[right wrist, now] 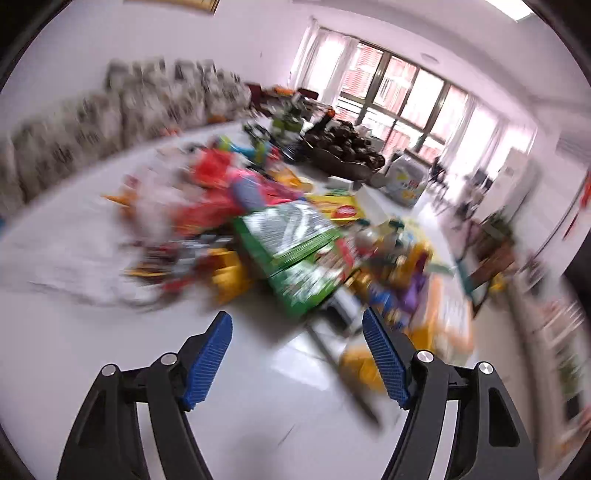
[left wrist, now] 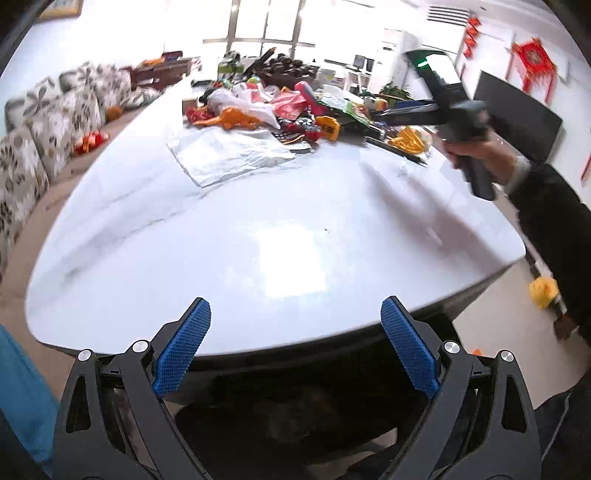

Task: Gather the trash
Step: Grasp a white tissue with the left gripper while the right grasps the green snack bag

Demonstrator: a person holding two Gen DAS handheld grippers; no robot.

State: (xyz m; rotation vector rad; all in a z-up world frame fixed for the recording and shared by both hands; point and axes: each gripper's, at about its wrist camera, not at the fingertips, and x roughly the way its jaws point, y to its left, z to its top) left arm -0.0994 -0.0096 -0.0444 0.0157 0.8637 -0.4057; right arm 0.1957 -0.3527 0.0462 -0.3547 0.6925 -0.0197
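Two grippers are up over a white table (left wrist: 229, 236), and neither has anything between its blue pads. The left gripper (left wrist: 295, 347) hangs at the near edge of the table, its jaws spread wide with only bare tabletop showing in the gap. The right gripper (right wrist: 297, 360) also has its jaws apart and empty; its own view is badly smeared, so fine detail there is hard to read. From the left wrist view the right tool shows at the far right, gripped by a hand (left wrist: 476, 147) coming out of a dark sleeve (left wrist: 550, 221), raised above the right side of the table.

The trash pile (left wrist: 280, 107) sits on the far part of the table, well apart from the left gripper: red and white plastic bags, orange wrappers and yellow packets, heaped together. A crumpled white sheet (left wrist: 229, 155) lies flat on the near side of the pile, touching it. In the right wrist view a green packet (right wrist: 291, 243) lies near the middle of the heap, just beyond the open jaws, with what looks like yellow and orange packaging to its right.

A patterned sofa (left wrist: 48, 125) runs along the left wall, and windows (left wrist: 269, 22) stand at the far end of the room.
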